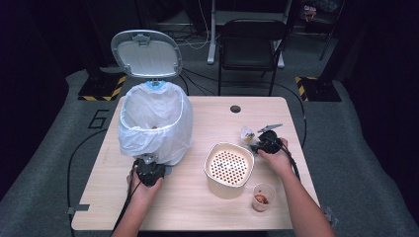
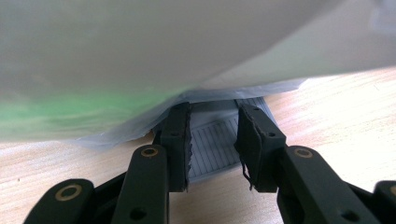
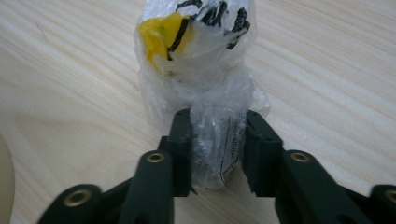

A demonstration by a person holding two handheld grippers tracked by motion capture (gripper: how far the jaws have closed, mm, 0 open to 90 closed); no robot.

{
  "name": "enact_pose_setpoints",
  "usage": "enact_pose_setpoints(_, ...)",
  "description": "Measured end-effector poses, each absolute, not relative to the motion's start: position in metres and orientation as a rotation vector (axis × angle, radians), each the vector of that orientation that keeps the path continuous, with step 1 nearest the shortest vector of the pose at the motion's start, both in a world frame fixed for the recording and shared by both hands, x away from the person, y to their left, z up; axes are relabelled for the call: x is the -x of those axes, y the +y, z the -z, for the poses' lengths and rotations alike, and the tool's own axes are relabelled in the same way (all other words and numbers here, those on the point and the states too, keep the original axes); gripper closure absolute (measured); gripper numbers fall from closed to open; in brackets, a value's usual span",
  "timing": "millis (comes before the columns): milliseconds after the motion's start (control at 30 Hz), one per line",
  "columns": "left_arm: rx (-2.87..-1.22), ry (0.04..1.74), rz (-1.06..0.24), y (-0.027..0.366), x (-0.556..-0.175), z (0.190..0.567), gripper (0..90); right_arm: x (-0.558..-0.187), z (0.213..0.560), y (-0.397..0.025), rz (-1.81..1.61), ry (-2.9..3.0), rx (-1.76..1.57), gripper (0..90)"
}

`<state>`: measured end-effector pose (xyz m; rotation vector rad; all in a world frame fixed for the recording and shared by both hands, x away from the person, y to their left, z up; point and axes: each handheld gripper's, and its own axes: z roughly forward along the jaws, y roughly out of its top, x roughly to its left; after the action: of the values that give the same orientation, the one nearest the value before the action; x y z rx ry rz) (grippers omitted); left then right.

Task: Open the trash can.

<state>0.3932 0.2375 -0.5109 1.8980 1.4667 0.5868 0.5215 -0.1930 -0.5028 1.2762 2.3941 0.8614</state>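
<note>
Fingers (image 2: 180,140) of the left gripper (image 2: 212,149) stand parted around the grey ribbed pedal (image 2: 212,137) at the bin (image 1: 155,123) base, at nine o'clock on the surface (image 1: 197,207); the liner bag (image 2: 140,60) hides what lies above. Lid (image 1: 146,53) upright. Beige perforated basket (image 1: 229,168) sits centre. At three o'clock, the right gripper (image 3: 218,144) pinches a crumpled plastic wrapper (image 3: 205,70), its long axis pointing away. A small cup (image 1: 262,196) stands near the front edge.

"6" on floor (image 1: 99,118) (grey mat)

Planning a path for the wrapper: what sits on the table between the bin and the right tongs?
In the high view, the cream perforated container sits between the bagged bin and the right tongs; the rest is bare tabletop.
</note>
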Motion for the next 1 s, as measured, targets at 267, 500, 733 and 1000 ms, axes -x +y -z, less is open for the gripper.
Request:
enact_pose_setpoints(267,-1.918,1.45,-0.606,0.239,-0.394,0.51,64.9,-0.516,0.493,-0.196,-0.887,2.389,-1.273,77.0)
enact_pose_setpoints(500,-1.918,1.459,-0.587,0.239,-0.393,0.51,64.9,-0.508,0.471,-0.213,-0.938,2.371,-1.284,77.4)
enact_pose_setpoints(733,-1.919,1.452,-0.602,0.239,-0.394,0.51,64.9,-0.489,0.444,-0.222,-1.003,2.342,-1.258,77.4)
enact_pose_setpoints(1000,-1.889,1.471,-0.564,0.236,-0.393,0.511,65.0,-0.472,0.417,-0.228,-1.062,2.324,-1.263,77.4)
